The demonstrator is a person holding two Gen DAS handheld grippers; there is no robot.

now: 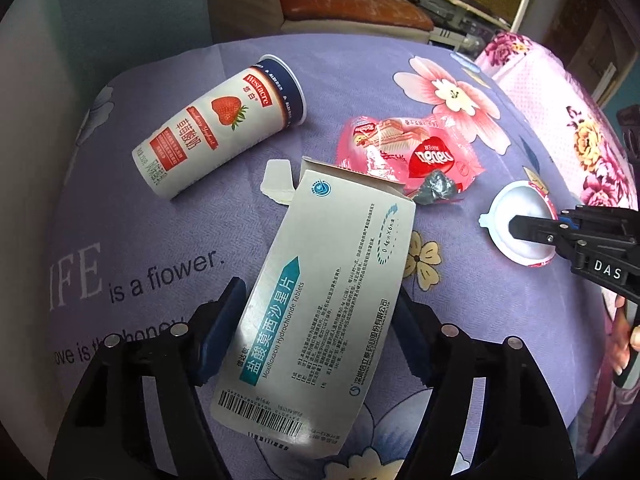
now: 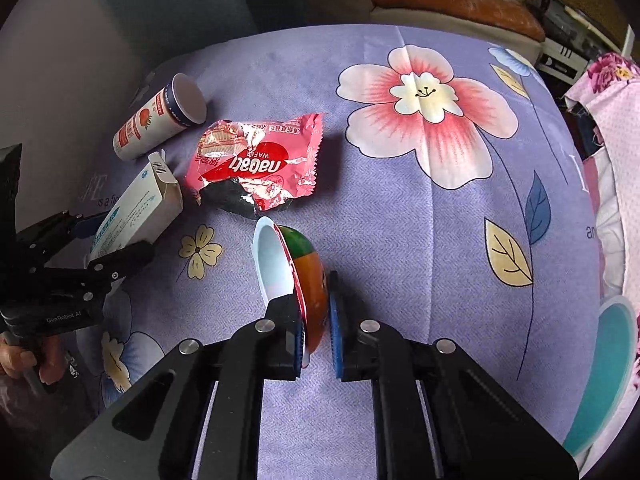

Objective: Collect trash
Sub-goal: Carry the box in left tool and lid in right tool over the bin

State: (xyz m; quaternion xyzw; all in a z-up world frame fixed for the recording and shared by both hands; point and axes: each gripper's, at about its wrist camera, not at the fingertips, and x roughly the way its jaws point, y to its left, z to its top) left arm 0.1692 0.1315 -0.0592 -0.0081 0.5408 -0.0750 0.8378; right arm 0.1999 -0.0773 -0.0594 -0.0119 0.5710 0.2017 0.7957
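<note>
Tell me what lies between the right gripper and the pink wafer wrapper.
Only the small cup, which the right gripper is shut on; its white rim points toward the wafer wrapper. Beyond the cup there is just a short stretch of bare purple cloth. The pill box sits off to the side in the left gripper.

Lilac flowered bedspread [image 2: 400, 208]; brown leather seat [image 2: 452, 4] beyond.
</note>
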